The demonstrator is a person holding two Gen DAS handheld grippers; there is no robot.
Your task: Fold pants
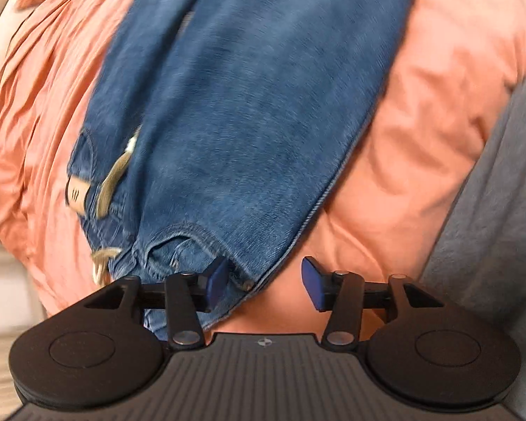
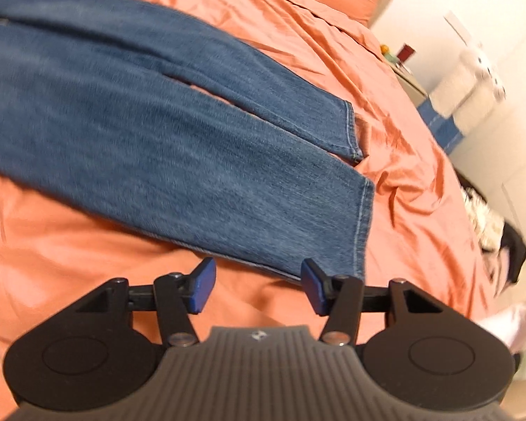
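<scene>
Left wrist view — faded blue denim pants (image 1: pixel 235 105) on creased orange sheet (image 1: pixel 438 140), both grippers (image 1: pixel 264 286) (image 2: pixel 257 286) half-open, empty.

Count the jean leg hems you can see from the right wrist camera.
2. The nearer leg hem lies just beyond the right gripper; the farther leg hem lies behind it, both flat on the orange bedsheet. None appears hidden.

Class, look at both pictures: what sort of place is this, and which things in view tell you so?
Most likely a bedroom at home. The jeans lie on a bed spread with rumpled orange bedding, and white furniture stands beside it along the wall.
</scene>
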